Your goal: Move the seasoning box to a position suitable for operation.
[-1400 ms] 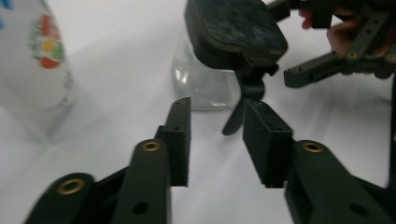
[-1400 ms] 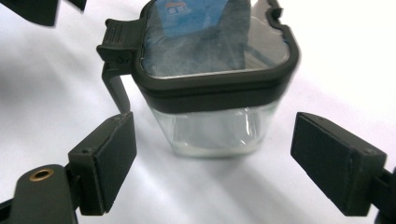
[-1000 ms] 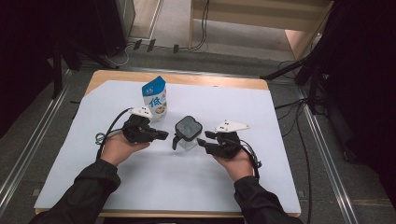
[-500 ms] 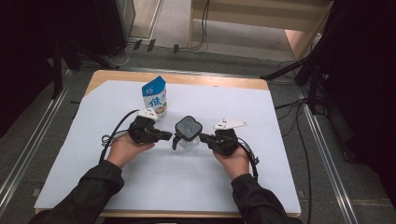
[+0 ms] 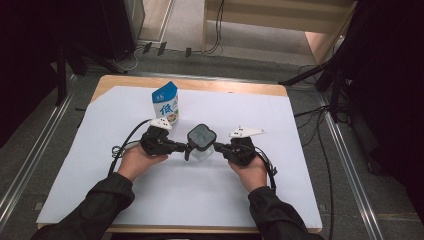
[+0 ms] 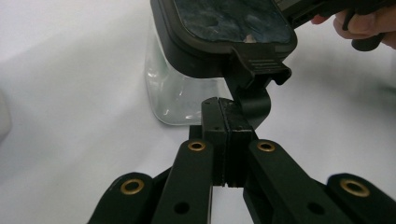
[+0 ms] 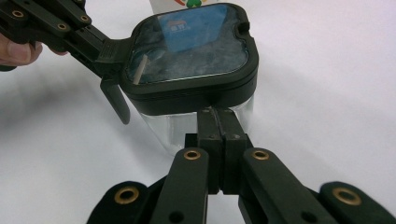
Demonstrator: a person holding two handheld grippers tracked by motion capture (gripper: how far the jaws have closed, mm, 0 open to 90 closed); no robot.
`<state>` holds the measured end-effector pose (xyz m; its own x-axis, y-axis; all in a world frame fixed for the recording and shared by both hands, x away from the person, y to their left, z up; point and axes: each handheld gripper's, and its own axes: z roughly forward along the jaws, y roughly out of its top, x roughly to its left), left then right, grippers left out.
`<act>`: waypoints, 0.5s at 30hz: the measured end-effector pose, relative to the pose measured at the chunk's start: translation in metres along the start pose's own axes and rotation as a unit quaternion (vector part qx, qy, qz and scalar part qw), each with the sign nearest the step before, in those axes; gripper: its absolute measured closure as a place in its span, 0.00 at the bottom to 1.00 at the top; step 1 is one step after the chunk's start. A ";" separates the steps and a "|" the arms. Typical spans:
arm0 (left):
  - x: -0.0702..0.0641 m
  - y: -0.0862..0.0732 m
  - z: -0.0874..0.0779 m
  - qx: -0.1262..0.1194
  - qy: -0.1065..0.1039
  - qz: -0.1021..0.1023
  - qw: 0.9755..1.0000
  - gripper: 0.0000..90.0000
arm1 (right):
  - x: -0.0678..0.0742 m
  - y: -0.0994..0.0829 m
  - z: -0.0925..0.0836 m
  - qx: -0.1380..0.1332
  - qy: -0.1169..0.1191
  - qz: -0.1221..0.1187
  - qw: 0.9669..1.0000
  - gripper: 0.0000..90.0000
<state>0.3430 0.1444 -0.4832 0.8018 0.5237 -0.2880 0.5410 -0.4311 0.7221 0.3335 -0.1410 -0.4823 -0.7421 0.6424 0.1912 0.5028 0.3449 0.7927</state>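
A clear square container (image 5: 201, 151) with a black lid (image 5: 201, 136) stands mid-table. My left gripper (image 5: 186, 146) is shut, its tips against the lid's hanging clasp (image 6: 254, 100). In the left gripper view its jaws (image 6: 229, 105) meet with nothing between them, below the lid (image 6: 224, 32). My right gripper (image 5: 216, 145) is shut too. Its tips (image 7: 217, 112) rest at the container wall (image 7: 177, 126) just under the lid (image 7: 191, 51). The right gripper view has the left gripper (image 7: 93, 39) at the lid's far corner, above the dangling clasp (image 7: 116, 100).
A blue and white carton (image 5: 165, 104) stands upright just behind the left gripper. A white sheet (image 5: 280, 190) covers the wooden table (image 5: 235, 87). Cables trail from both grippers toward the person's forearms. Dark stands and floor cables surround the table.
Both hands have closed in on the container from either side. The right gripper's jaws have come together, and both grippers' tips now meet the container.
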 end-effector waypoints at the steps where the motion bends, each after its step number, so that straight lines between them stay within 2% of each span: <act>1: 0.000 0.000 0.001 0.001 0.001 0.000 1.000 1.00 | 0.000 0.000 0.000 0.003 -0.001 -0.001 1.000 1.00; 5: -0.001 0.000 0.002 -0.003 0.000 -0.005 1.000 1.00 | -0.001 0.000 0.001 0.001 0.000 0.002 1.000 1.00; 15: -0.006 0.000 0.004 -0.005 -0.010 -0.003 1.000 1.00 | -0.004 0.003 0.005 0.003 0.001 -0.001 1.000 1.00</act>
<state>0.3397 0.1384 -0.4842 0.8036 0.5117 -0.3039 0.5429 -0.4210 0.7267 0.3404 -0.1386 -0.4836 -0.7444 0.6398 0.1913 0.5044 0.3509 0.7890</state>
